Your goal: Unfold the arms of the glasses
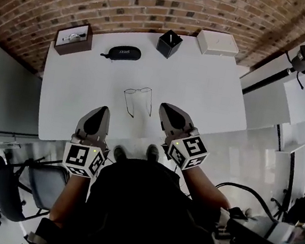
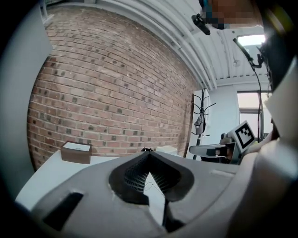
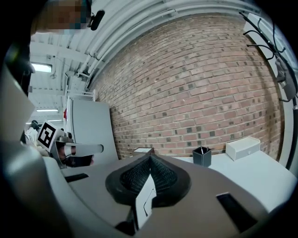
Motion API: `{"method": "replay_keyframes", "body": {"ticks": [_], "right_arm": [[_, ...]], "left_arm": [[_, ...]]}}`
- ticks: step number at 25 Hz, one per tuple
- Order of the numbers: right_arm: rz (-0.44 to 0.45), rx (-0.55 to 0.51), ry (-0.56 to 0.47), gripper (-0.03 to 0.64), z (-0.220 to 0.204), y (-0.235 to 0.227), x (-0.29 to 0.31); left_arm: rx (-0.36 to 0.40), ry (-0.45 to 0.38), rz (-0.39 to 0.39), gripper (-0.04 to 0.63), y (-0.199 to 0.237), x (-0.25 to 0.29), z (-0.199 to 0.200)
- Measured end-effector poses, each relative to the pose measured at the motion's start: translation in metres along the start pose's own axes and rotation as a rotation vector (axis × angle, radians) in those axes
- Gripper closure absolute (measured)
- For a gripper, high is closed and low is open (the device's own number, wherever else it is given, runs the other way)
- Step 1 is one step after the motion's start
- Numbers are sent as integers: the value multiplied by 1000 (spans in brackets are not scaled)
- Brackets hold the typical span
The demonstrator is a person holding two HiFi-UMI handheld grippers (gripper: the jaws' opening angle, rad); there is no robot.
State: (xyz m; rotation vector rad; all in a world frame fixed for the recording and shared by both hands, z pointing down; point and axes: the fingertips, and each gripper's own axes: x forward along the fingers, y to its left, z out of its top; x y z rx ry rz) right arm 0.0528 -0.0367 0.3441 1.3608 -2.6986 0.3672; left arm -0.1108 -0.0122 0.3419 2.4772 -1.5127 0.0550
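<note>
The clear-framed glasses (image 1: 138, 100) lie on the white table (image 1: 204, 92) with both arms spread out towards me. My left gripper (image 1: 106, 109) hovers at the near left of them, and my right gripper (image 1: 164, 106) just to their right; neither touches them. In the left gripper view, the left gripper (image 2: 149, 153) has its tips together with nothing between them. The right gripper (image 3: 150, 155) in its own view is likewise shut and empty. Both point roughly level, towards the brick wall.
Along the table's far edge stand a brown box (image 1: 74, 39), a black glasses case (image 1: 124, 53), a black pen holder (image 1: 169, 43) and a white box (image 1: 217, 43). A chair (image 1: 38, 183) stands at the near left, below the table's edge.
</note>
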Motion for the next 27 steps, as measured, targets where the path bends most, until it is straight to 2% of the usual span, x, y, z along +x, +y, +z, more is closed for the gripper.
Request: {"method": "replay_keyframes", "body": {"ticks": [8,13,21,27], "right_arm": [[-10,-21,-4,609,14,-16,2],[-14,-20,1,611,14,-24,3],[-2,-23,-6,611,18,-21,1],[8,32,11,611,10,-28,3]], "left_arm": [[-19,3,50,586,-7,5,4],[90,18,47,586,-18,4,6],[84,24,57,586,-18,2,8],[51,43,73,586,-19,1,1]]}}
